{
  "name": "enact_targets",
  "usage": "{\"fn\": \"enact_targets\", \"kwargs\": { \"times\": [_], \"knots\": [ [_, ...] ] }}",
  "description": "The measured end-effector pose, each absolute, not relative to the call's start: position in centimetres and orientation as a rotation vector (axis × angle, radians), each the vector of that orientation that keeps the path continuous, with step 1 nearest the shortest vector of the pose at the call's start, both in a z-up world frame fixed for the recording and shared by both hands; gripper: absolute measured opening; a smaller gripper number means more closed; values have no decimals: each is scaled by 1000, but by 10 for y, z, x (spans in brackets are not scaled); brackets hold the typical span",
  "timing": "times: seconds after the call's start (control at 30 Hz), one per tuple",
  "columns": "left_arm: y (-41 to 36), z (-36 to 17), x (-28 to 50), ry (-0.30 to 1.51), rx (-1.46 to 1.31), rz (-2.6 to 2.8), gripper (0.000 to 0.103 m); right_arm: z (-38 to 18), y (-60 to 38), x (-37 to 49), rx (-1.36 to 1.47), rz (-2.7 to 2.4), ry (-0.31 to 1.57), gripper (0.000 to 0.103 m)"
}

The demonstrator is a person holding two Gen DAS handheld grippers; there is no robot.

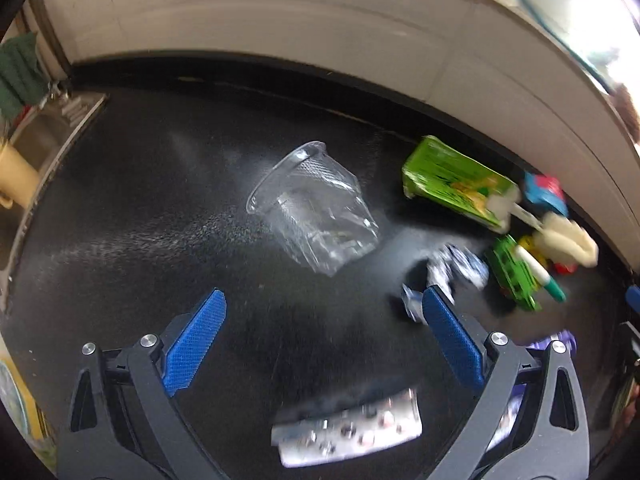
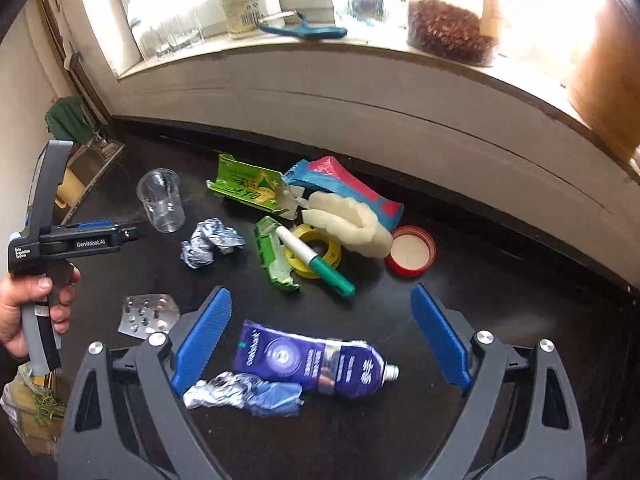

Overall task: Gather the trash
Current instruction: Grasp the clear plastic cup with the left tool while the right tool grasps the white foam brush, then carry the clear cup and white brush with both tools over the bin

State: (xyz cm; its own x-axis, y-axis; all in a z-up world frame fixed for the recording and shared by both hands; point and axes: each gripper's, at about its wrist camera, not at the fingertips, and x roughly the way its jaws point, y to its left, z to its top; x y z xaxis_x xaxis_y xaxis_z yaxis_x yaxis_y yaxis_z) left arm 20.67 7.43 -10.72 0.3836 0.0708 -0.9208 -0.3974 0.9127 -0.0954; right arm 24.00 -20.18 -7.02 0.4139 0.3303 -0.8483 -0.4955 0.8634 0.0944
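From the left wrist view, the left claw (image 1: 322,312) is standing wide apart with nothing between its blue pads, hanging over the black desk (image 1: 140,208). A crumpled clear plastic cup (image 1: 316,204) is lying on its side at about twelve o'clock from the claw, apart from it; a crumpled foil ball (image 1: 456,268) is sitting at two o'clock, just beside the right pad's tip, and a used blister pack (image 1: 348,432) is lying at six o'clock, close under the claw. The green carton (image 1: 456,180) and the rest of the litter are blurring together further out at two o'clock. From the right wrist view, the right claw (image 2: 320,304) is also gaping and holding nothing, with a flattened purple tube (image 2: 316,364) lying between its fingers but untouched, and a foil-and-blue wrapper (image 2: 244,394) just below it at seven o'clock. At twelve o'clock the main heap is lying: a green-capped marker (image 2: 316,256) across a yellow tape roll (image 2: 320,252), a white foam piece (image 2: 348,220) and a red lid (image 2: 412,250). A hand (image 2: 24,304) is carrying the other gripper at nine o'clock. This looks like the approach step, with nothing gathered yet and no bin in sight. I judge the next move is calling for each claw to be settling over one piece, the tube on the right and the cup or foil on the left, and closing gently enough that the slippery, crushed things are not squirting out.
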Motion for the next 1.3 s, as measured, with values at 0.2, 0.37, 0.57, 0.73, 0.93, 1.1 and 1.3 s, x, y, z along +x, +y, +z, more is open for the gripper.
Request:
{"fn": "enact_targets", "kwargs": {
  "times": [0.2, 0.37, 0.57, 0.73, 0.93, 1.1, 1.3],
  "knots": [
    [92, -139, 242, 1184, -409, 373, 96, -111, -180, 292, -309, 562, 1055, 83],
    [103, -149, 259, 1186, -453, 374, 93, -126, -168, 303, -382, 577, 1063, 46],
    [98, -138, 256, 1154, -459, 303, 61, -115, -173, 279, -340, 592, 1037, 25],
    [78, -101, 225, 1106, -353, 237, 58, -84, -186, 239, -216, 568, 1018, 25],
    [48, -53, 161, 1046, -223, 167, 58, -55, -194, 164, -150, 551, 999, 25],
    [24, -43, 90, 1053, -154, 135, 58, -48, -190, 101, -124, 540, 1008, 25],
    [3, -53, 12, 1086, -155, 114, 58, -54, -183, 37, -142, 556, 1054, 25]
  ]
}}
